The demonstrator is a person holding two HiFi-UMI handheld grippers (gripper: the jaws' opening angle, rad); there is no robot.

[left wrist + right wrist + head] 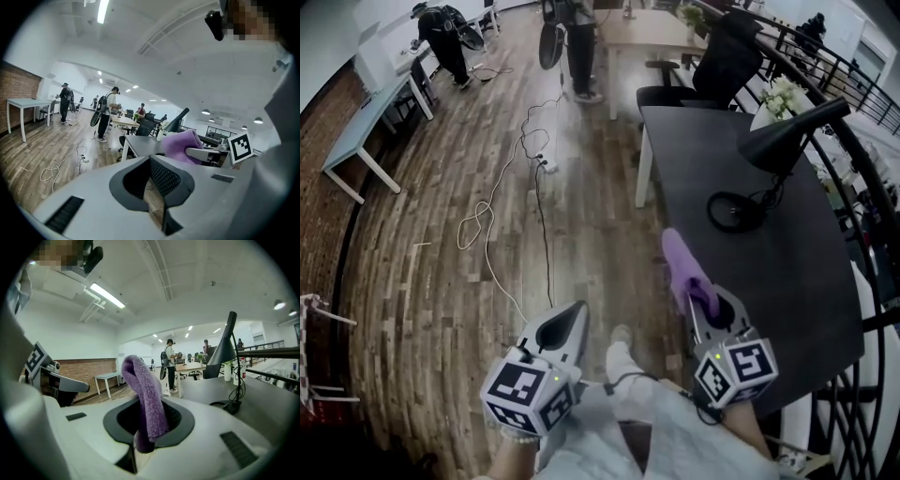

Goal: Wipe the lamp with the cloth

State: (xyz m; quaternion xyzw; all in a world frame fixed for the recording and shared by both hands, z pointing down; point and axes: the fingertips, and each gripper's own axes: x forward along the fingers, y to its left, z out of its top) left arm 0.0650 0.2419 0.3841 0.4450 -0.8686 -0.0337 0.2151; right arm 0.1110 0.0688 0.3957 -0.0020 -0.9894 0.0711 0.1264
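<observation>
A black desk lamp [783, 139] stands on the dark table [778, 291], its round base [732, 211] near the table's middle and its cone shade tilted to the right. My right gripper [703, 305] hovers at the table's near left corner, shut on a purple cloth [685, 265] that sticks up out of its jaws. In the right gripper view the cloth [143, 394] folds over between the jaws, with the lamp [224, 348] ahead on the right. My left gripper [574, 317] hangs over the wood floor, left of the table, shut and holding nothing. The left gripper view shows the cloth [179, 143] and the lamp [180, 119].
A black office chair [720, 58] stands at the table's far end. A black railing [865, 202] runs along the table's right side, with white flowers [782, 95] beside it. A cable [494, 217] and a power strip [547, 165] lie on the floor. A person [579, 45] stands farther off.
</observation>
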